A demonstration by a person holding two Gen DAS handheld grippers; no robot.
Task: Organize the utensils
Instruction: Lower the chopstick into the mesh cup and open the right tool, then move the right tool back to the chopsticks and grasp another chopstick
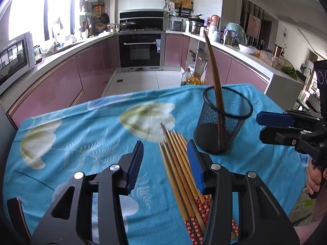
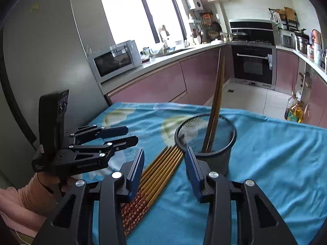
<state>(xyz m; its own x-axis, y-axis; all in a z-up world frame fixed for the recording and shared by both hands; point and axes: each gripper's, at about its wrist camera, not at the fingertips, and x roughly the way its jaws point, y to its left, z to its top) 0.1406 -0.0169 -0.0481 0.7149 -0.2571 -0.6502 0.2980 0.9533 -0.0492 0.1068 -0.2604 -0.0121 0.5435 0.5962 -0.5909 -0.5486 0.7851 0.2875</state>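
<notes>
Daylight from the window (image 2: 141,10), blown out white; room bright, shadows soft. Strong fisheye bend and dark corners in both views. Motion blur on chopsticks (image 1: 179,163) and cloth (image 1: 81,134) print.

You have a bundle of light bamboo chopsticks with red patterned handles (image 1: 179,163) lying flat on the blue floral cloth, tips fanned toward the black wire-mesh cylindrical holder (image 1: 222,120). That holder stands upright just beside them. Inside it, dark brown wooden chopsticks (image 1: 214,69) lean steeply against the rim.
</notes>
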